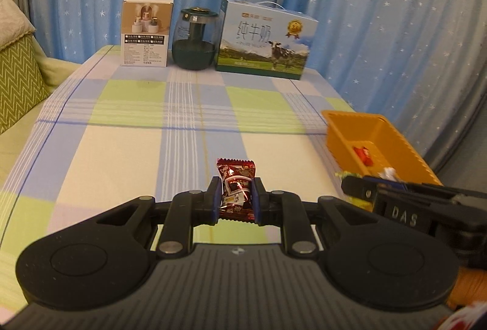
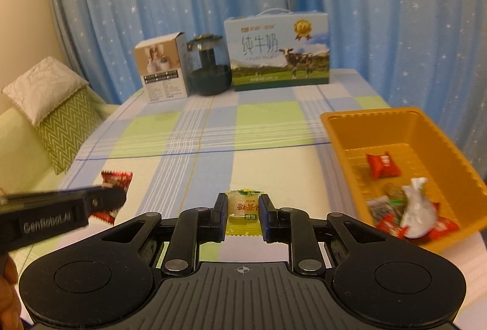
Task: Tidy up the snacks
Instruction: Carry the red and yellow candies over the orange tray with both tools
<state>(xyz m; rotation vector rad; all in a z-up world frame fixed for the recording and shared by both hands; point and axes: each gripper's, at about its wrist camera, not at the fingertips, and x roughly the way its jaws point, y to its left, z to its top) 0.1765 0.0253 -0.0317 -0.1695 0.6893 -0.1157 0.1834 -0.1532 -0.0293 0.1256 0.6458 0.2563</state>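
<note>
My left gripper is shut on a dark red candy packet and holds it above the checked tablecloth. It also shows in the right wrist view at the left, with the red packet in its tip. My right gripper is shut on a yellow candy packet, left of the orange tray. The tray holds several wrapped snacks, among them a red packet and a white one. In the left wrist view the tray is at the right, with my right gripper beside it.
At the table's far edge stand a white product box, a dark green glass jar and a blue milk carton box. A sofa with a green zigzag cushion lies to the left. Blue star curtains hang behind.
</note>
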